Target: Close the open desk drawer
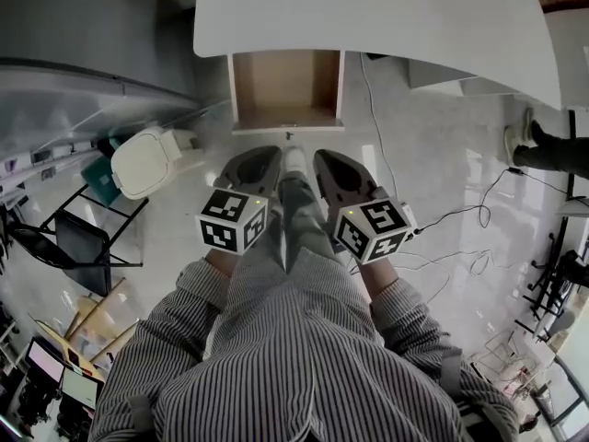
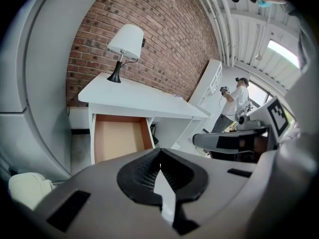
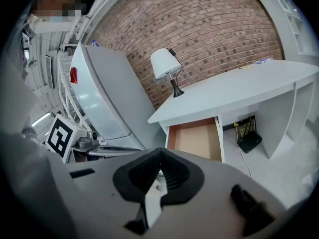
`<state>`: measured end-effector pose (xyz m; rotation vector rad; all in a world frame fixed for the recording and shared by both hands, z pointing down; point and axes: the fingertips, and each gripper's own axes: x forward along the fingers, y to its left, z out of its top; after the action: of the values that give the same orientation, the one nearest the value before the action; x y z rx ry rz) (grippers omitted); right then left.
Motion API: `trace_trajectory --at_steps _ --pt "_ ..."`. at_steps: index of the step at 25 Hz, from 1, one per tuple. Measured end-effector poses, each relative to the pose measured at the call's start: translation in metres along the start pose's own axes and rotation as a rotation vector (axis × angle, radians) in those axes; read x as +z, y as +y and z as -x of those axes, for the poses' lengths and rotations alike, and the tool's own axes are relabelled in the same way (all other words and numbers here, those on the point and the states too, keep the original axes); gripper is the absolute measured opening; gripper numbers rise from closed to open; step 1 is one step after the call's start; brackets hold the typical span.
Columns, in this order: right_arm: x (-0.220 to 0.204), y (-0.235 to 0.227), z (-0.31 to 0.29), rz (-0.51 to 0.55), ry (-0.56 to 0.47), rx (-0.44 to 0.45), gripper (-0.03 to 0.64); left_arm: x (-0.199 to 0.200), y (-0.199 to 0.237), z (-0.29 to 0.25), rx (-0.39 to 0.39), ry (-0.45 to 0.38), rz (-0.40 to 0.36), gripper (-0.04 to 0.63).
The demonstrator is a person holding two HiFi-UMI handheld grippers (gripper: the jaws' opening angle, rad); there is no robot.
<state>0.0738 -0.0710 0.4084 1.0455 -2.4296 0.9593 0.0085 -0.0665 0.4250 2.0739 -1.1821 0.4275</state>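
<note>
Near the open drawer (image 1: 286,90), left gripper (image 1: 265,157) beside right gripper (image 1: 328,162)

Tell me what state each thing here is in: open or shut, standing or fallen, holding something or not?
Drawer: open, pulled out from under the desk, nothing visible inside.
Left gripper: fingers closed together, holding nothing.
Right gripper: fingers closed together, holding nothing.
Lamp: standing upright on the desk; cannot tell whether it is lit.
</note>
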Motion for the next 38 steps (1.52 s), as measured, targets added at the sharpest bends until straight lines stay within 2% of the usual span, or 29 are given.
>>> trace_trajectory --at_steps 5,14,21,27,38 --pt "-0.021 -0.008 -0.009 0.018 0.035 -0.012 0.017 -0.024 0.013 -0.011 0.014 0.008 0.042 0.012" --pt "-0.055 -0.027 -0.036 -0.041 0.051 0.005 0.017 -0.058 0.024 -0.035 0.009 0.025 0.082 0.012" --pt "-0.080 -0.032 -0.051 -0.040 0.001 0.027 0.017 -0.088 0.037 -0.051 0.017 0.067 0.062 0.012" --pt "-0.107 -0.054 -0.066 -0.067 0.017 0.003 0.017 -0.117 0.053 -0.074 0.047 0.102 0.075 0.012" --pt "-0.133 -0.089 -0.104 -0.089 0.011 -0.039 0.017 -0.141 0.085 -0.102 0.095 0.069 0.136 0.012"
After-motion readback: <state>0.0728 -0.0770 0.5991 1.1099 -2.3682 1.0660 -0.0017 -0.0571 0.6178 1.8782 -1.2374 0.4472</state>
